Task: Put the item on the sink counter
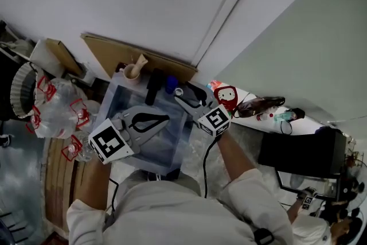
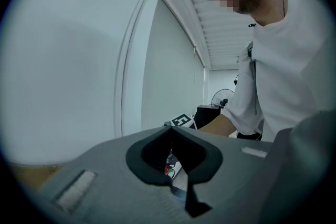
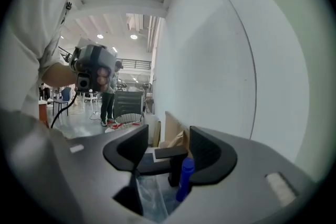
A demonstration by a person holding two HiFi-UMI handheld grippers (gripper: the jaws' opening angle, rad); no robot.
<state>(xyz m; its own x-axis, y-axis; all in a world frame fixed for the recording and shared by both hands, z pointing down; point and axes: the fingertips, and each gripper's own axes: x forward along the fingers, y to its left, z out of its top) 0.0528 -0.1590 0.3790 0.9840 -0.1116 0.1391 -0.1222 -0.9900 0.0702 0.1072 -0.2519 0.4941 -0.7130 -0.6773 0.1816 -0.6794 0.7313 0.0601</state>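
Nearest in the head view, left claw over the sink, shut tip to tip, gripping nothing. Just at its 2 o'clock, right claw, spread wide and empty, pads pressing on nothing, aimed toward 11 o'clock at the sink's far rim.

Not certain of the item's identity; taken here as the blue bottle, upright, seemingly on that far rim, just beside the black tap, long axis vertical. Lies at about 10 o'clock from the right claw, close ahead and lower. In the right gripper view, framed between the two jaws yet apart from both. Right claw plainly nearer than the left. If already in place, nothing left but pulling clear; if not, calls for a dip down and forward before closing on the body.

Counter running off toward 3 o'clock, pale and stony, carrying a red-and-white figure and sunglasses. Wooden cup toward 11 o'clock of the sink. Beyond, a cardboard sheet leaning on a white wall at 12 o'clock. Crumpled plastic bags at 9 o'clock.
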